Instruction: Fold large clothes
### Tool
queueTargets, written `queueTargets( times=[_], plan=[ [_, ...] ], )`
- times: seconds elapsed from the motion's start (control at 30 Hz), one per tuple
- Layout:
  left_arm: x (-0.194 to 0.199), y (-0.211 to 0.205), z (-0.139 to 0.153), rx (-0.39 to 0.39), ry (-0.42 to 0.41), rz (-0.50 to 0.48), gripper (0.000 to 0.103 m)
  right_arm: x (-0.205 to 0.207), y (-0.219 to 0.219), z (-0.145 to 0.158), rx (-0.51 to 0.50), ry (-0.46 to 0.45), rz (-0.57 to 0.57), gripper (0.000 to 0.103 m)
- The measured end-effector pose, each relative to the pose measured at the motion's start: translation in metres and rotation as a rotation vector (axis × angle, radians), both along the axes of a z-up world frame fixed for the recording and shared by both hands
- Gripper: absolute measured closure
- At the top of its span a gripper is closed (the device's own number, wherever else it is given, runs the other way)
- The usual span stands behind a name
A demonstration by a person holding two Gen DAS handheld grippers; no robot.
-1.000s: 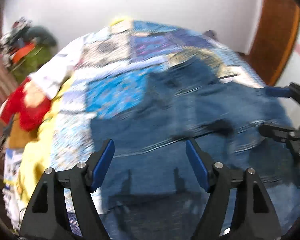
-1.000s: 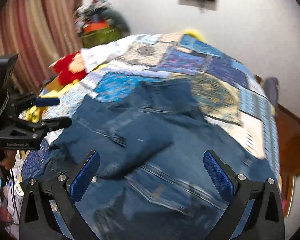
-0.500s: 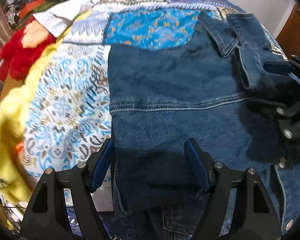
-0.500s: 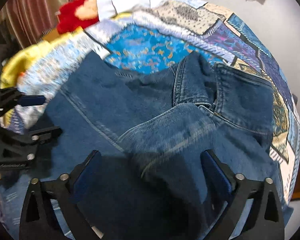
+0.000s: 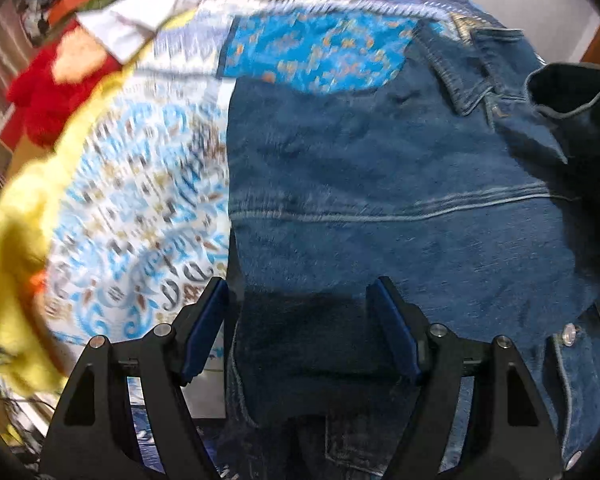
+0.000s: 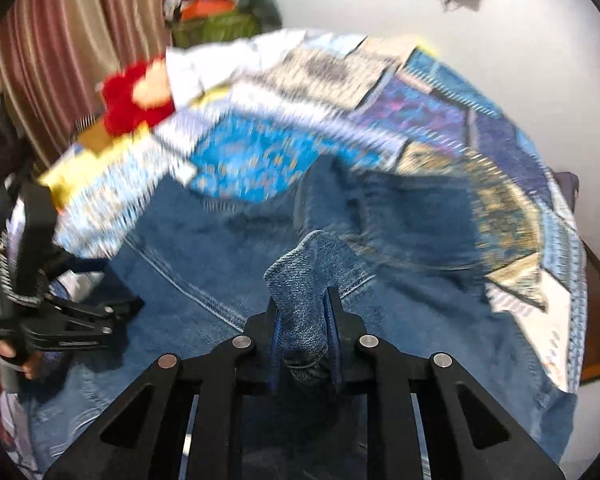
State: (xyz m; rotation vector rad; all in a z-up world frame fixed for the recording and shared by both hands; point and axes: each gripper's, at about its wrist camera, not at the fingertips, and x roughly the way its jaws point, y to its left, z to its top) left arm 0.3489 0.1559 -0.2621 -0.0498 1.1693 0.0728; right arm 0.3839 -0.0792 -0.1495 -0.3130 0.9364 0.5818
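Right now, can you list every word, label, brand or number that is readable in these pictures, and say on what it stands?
None is readable.
Left gripper: a faint pale mark on its body, too blurred to read.
Denim jacket, patchwork bedspread: only seams and patterns, no letters.

The denim jacket [image 5: 380,184] covers the near half of the bed [image 5: 316,48], its raised sleeve cuff [image 5: 572,88] blocking the right side. Open quilt lies toward the far edge; a red plush toy [image 5: 56,92] and yellow cloth [image 5: 16,264] crowd the left edge.
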Motion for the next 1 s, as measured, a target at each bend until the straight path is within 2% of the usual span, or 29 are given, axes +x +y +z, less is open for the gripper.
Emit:
queueTargets(
  times=[0.1, 0.2, 0.37, 0.5, 0.6, 0.8, 1.0],
  plan=[
    [-0.001, -0.013, 0.027, 0.012, -0.054, -0.025, 0.029, -0.010, -0.028, 0.031, 0.018, -0.071, -0.020, 0.088],
    [0.001, -0.029, 0.052, -0.001, -0.102, -0.052, 0.029, -0.014, -0.059, 0.053, 0.058, -0.093, -0.073, 0.092],
    [0.009, -0.061, 0.074, -0.049, -0.129, -0.092, 0.029, -0.025, -0.114, 0.068, 0.110, -0.106, -0.154, 0.094],
    [0.015, -0.095, 0.071, -0.054, -0.105, -0.145, 0.029, -0.041, -0.149, 0.060, 0.093, -0.118, -0.204, 0.095],
    [0.017, -0.116, 0.066, -0.052, -0.090, -0.192, 0.029, -0.049, -0.181, 0.049, 0.095, -0.090, -0.254, 0.096],
    [0.016, -0.165, 0.060, -0.059, -0.052, -0.293, 0.029, -0.064, -0.232, 0.019, 0.023, -0.072, -0.381, 0.095],
    [0.012, -0.237, 0.066, -0.018, -0.066, -0.482, 0.029, -0.076, -0.281, 0.003, -0.026, -0.006, -0.495, 0.095]
  ],
)
